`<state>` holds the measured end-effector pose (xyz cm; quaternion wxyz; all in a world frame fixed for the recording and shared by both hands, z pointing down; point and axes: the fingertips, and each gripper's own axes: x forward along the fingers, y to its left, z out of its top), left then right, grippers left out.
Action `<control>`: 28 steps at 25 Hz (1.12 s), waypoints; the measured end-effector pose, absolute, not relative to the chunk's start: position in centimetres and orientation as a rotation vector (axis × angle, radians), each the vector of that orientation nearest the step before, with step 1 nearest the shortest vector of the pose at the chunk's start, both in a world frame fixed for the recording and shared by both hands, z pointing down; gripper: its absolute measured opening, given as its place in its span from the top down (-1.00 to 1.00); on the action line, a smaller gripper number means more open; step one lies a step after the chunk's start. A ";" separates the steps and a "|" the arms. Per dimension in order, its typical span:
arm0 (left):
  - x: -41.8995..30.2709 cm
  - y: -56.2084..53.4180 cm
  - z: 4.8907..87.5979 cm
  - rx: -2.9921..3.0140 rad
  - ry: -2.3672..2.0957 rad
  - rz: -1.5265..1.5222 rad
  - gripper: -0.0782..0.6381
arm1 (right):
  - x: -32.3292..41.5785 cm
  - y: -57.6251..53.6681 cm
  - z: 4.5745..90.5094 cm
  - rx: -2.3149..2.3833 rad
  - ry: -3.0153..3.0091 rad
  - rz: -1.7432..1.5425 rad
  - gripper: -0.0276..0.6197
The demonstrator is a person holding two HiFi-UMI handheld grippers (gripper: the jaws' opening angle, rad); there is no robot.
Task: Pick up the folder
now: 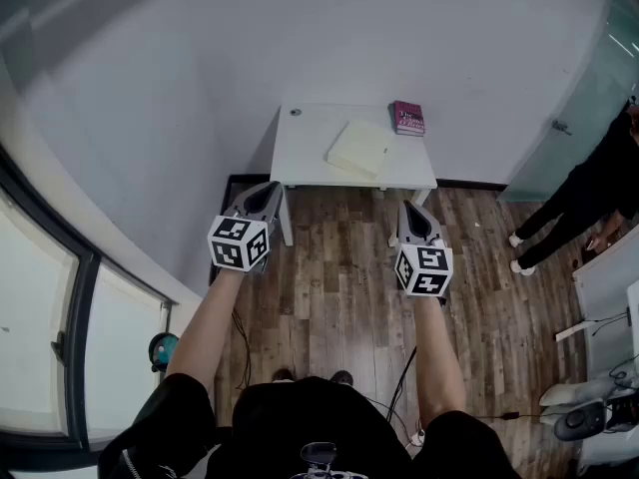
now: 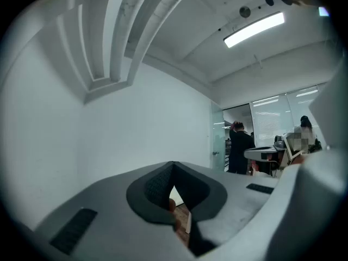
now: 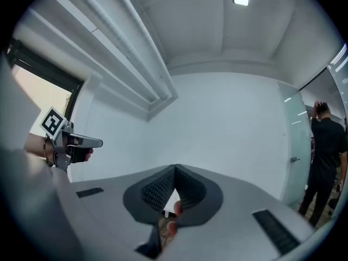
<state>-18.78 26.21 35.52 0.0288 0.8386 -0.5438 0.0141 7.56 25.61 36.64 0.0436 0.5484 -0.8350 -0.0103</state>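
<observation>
Hovering level | left gripper [image 1: 272,189] jaws together | right gripper [image 1: 408,209] jaws together | folder [image 1: 360,147] on table [image 1: 300,156] | book [image 1: 408,118] print unreadable

Person [image 1: 604,173] cut off, R edge

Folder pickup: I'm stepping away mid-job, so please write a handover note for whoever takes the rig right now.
Left gripper: shut, empty, held level, short of the table.
Right gripper: shut, empty, level, also short of the table.
Folder: pale yellow, flat on the white table, untouched. A maroon book lies behind it at the far right corner, apart from it.
Done: nothing yet.
Left: step up, open the jaws, grip the folder and lift it.
</observation>
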 end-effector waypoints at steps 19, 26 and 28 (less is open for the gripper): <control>-14.4 24.3 36.2 2.592 -1.660 0.074 0.74 | 11.5 23.8 37.1 1.667 -2.578 0.002 0.85; -11.2 23.2 36.7 2.598 -1.644 0.090 0.74 | 14.8 23.1 37.7 1.673 -2.566 0.009 0.85; -10.0 23.0 36.8 2.601 -1.638 0.099 0.74 | 16.0 22.9 37.9 1.679 -2.558 0.014 0.85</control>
